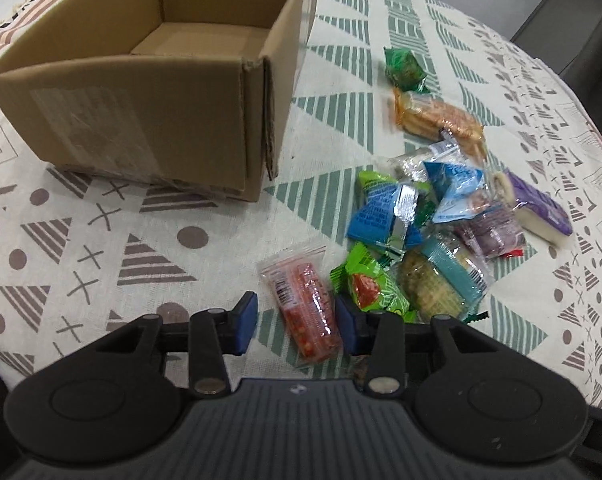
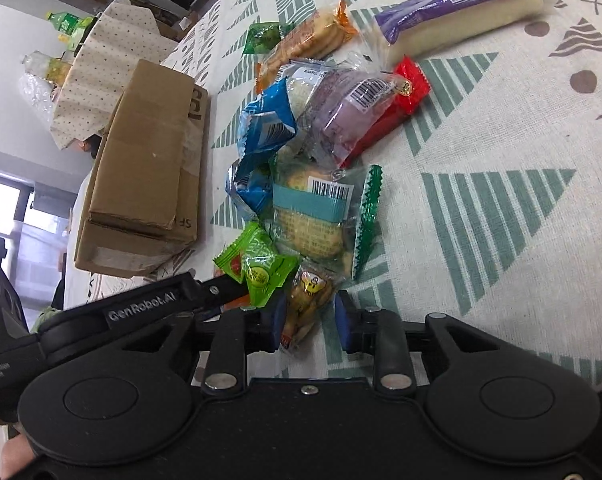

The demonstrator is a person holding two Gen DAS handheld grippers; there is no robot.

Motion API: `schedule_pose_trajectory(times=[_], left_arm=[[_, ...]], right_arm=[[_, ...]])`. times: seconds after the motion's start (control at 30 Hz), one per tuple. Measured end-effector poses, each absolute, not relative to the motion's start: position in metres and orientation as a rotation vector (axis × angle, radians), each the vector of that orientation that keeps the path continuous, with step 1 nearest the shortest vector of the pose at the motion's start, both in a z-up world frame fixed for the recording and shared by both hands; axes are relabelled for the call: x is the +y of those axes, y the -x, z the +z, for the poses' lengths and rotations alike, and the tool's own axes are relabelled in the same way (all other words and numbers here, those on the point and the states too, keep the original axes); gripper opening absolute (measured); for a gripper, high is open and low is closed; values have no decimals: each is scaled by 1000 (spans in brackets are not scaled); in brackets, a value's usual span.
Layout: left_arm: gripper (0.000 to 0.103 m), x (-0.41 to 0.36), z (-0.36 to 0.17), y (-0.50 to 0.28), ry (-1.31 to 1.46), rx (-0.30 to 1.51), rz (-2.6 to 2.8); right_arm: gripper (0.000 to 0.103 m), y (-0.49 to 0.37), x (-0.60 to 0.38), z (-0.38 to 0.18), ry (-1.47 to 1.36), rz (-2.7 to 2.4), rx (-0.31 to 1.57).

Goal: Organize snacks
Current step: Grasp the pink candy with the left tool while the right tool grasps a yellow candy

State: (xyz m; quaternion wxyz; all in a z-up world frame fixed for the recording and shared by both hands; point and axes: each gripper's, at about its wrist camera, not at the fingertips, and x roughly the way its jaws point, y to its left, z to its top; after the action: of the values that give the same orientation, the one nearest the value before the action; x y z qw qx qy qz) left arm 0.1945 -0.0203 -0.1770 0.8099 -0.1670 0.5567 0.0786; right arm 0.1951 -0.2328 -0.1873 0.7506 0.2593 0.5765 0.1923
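A plain corrugated cardboard box [image 1: 149,92] stands open toward the far left of the tablecloth [image 1: 101,248], a coarse woven cloth printed with striped triangles. Crinkly foil and clear-film snacks [image 1: 433,216] are heaped toward its right edge. The left gripper [image 1: 297,320] has its blue pads apart around a red clear-wrapped packet [image 1: 305,316]. Only the right wrist view shows the right gripper [image 2: 309,316], fingers parted around a yellow packet [image 2: 305,300], and bottles [image 2: 67,26] beyond.

Looks like an office or lab room: patterned tablecloth [image 1: 141,240] covering a table, grey cabinets [image 1: 573,20] behind, drink bottles [image 2: 67,26] beyond the table's far edge.
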Motion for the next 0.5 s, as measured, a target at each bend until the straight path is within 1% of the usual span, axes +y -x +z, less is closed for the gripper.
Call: schedule_pose_trajectory(times=[0.2,0.27,0.3,0.33,0.5], left_arm=[[42,-26,-181,-196,322,1183,171],[35,-26,-181,-195,311,1173,173],[28,-26,-181,-194,310,1169,173],[22,-25,-180,-193,317,1167,169],[20,-18,-177,-189,336,1163,168]], right_arm=[[30,-199,-226,-191,-545,428,1262],[30,-201,-222,-191,-538,432,1262],[30,-202,-220,-191,-534,433,1260],[30,-203,-218,-191,-528,434,1258],[30,-204,-210,-189,-484,437,1244]])
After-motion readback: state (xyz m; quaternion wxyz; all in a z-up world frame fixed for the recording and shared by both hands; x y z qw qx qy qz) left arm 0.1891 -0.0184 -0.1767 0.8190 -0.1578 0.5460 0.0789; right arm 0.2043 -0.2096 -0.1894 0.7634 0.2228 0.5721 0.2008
